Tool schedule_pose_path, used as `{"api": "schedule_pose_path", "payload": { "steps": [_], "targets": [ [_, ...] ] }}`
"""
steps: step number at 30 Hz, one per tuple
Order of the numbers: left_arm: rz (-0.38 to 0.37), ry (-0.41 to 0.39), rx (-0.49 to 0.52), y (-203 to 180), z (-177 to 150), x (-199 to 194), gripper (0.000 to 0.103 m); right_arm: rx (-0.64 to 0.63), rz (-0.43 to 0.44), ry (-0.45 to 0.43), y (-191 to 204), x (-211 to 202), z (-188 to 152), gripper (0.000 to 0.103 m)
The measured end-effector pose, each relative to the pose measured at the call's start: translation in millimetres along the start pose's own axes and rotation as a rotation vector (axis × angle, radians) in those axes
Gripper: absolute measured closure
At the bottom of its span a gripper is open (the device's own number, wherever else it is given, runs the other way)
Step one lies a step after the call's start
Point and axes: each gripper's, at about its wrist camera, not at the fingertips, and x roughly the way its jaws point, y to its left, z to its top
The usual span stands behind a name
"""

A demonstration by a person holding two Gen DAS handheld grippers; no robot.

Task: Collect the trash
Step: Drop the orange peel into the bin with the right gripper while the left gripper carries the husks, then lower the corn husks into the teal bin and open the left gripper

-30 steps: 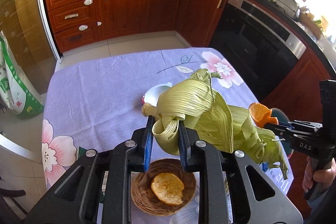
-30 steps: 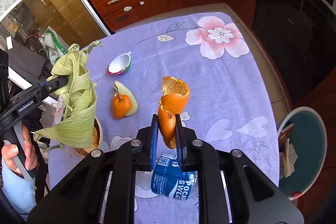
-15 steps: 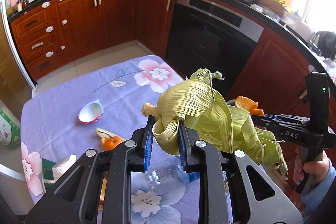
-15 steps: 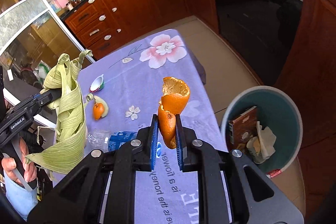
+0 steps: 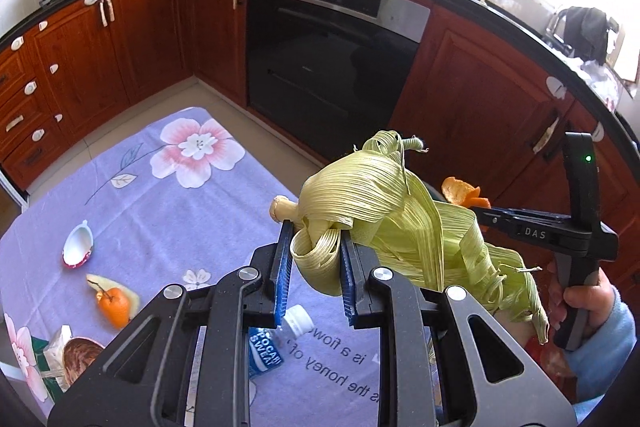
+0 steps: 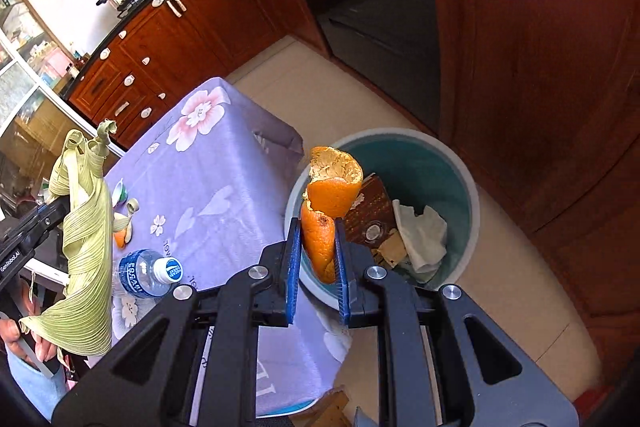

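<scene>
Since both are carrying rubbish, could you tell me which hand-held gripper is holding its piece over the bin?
The right hand-held gripper: its orange peel hangs over the teal bin. The left hand-held gripper, gripping the corn husk, is above the table.
</scene>
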Motion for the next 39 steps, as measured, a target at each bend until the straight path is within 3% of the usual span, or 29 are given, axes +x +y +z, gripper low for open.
{"api": "schedule_pose_path", "payload": {
  "steps": [6,9,10,11,13,17,22,31,35,37,39],
  "targets": [
    [-0.038,0.040,0.059,-30.6,0.3,26.0,0.081,0.031,-0.015,0.037,-26.9,13.4,-5.5,0.087],
    [-0.054,0.066,0.081,-44.5,-1.9,42.2,0.081,0.049,-0.024,0.067,-37.1,22.0,-6.2,0.081],
    [-0.059,0.076,0.084,-49.5,-2.3,48.1,0.081,0.054,-0.026,0.073,-40.6,24.2,-5.6,0.075],
    [-0.065,0.086,0.088,-53.5,-3.0,53.6,0.081,0.057,-0.027,0.071,-41.9,25.2,-4.3,0.059],
    [-0.078,0.106,0.096,-60.5,-4.7,64.9,0.081,0.066,-0.024,0.053,-45.5,24.8,-2.4,0.037],
    [-0.097,0.143,0.119,-73.0,-7.3,85.1,0.081,0.074,-0.032,0.036,-49.9,23.2,3.6,0.025],
    [-0.124,0.182,0.135,-87.4,-9.8,109.9,0.081,0.065,-0.055,0.022,-50.8,17.7,9.2,0.018],
    [-0.176,0.226,0.195,-117.9,-8.6,144.5,0.078,0.055,-0.087,0.000,-55.2,8.1,16.6,0.017],
    [-0.176,0.230,0.210,-120.9,-3.9,152.7,0.064,0.066,-0.102,-0.005,-58.7,6.3,18.9,0.017],
    [-0.153,0.200,0.227,-122.3,-3.4,147.5,0.048,0.069,-0.107,-0.005,-58.0,6.2,18.7,0.017],
    [-0.140,0.167,0.232,-122.9,-3.2,141.9,0.039,0.070,-0.109,-0.002,-56.8,7.1,18.7,0.017]
  ]
}}
